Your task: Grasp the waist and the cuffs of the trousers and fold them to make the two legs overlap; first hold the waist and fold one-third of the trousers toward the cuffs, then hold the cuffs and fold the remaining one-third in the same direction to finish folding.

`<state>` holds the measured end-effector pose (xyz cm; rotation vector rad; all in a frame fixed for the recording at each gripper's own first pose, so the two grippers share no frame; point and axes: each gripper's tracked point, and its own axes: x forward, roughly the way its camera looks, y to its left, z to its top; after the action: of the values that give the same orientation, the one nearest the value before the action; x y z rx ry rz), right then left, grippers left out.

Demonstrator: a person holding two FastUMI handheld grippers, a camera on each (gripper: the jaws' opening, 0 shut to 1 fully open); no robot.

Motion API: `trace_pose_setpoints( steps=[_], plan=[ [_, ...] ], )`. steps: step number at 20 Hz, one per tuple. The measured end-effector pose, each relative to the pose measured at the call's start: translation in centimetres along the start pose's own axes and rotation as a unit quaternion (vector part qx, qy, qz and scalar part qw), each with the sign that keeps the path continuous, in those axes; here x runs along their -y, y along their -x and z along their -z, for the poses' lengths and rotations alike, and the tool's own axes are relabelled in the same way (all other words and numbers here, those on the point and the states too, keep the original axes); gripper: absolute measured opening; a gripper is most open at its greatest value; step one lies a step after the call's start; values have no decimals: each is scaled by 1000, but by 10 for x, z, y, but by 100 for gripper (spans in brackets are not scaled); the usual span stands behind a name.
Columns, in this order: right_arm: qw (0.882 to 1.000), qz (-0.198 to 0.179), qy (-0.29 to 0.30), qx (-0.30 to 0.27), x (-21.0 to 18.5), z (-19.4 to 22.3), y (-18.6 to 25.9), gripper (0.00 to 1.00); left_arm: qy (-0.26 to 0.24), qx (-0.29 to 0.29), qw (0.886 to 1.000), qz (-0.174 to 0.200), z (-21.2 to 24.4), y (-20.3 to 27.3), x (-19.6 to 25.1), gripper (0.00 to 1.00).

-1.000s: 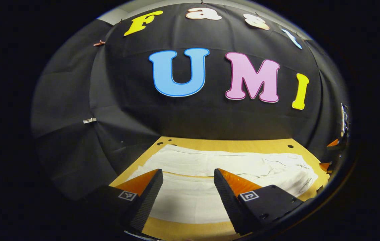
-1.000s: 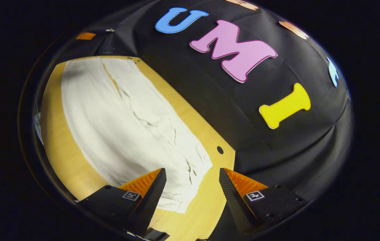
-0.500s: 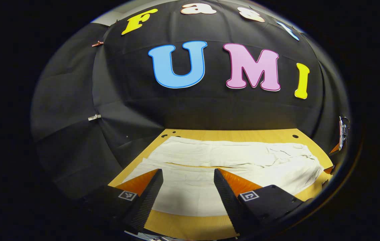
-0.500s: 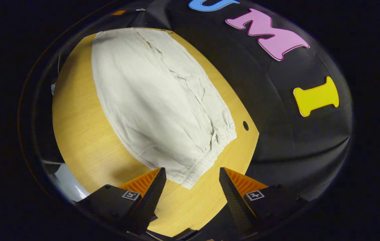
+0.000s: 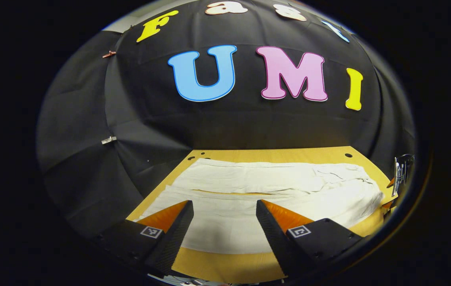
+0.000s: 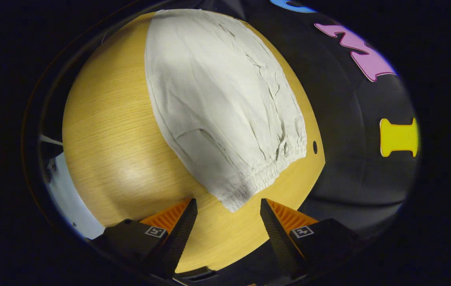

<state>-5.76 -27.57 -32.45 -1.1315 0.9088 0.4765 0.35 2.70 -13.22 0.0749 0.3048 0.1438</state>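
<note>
Here, the wooden worktop [image 5: 273, 153] runs wide under me, pale yellow grain, with small round holes near its far edge; black cloth wall [image 5: 90, 119] behind it. In the right gripper view the same worktop [image 6: 110, 131] curves off toward the near side, bare wood there.

The white trousers [image 5: 269, 186] lie flat along the worktop, spread full length, both legs side by side with a narrow seam of wood between them. Cuffs toward my left, waist toward my right. In the right gripper view the trousers [image 6: 217, 91] stretch away from me, and the elastic waistband [image 6: 273, 171], gathered and puckered, is the nearest part; its near corner points down between my tips. Creases run along the leg nearer the wall.

My left tongs [image 5: 224, 218] are spread wide, holding nothing, poised over the near leg, closer to the cuff end. I cannot tell whether the tips touch the cloth.

My right tongs [image 6: 228, 216] are likewise spread wide and empty, set just short of the waistband corner, over bare wood.

A small round hole [image 6: 315, 147] sits in the worktop just beside the waistband's far end.
</note>
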Motion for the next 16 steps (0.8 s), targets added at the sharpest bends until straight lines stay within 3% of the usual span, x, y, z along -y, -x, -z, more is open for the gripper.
trace_pose_setpoints(
  steps=[5,13,16],
  plan=[
    [1000,-3,27,3,2,-7,-9,95,-3,-3,1000,-4,1,-1,-3,99],
    [995,79,62,-14,30,-27,-28,91,12,-21,1000,-16,12,-3,-13,99],
    [996,69,58,-26,29,-26,-41,86,15,-25,999,-27,16,-2,-22,99]
  ],
)
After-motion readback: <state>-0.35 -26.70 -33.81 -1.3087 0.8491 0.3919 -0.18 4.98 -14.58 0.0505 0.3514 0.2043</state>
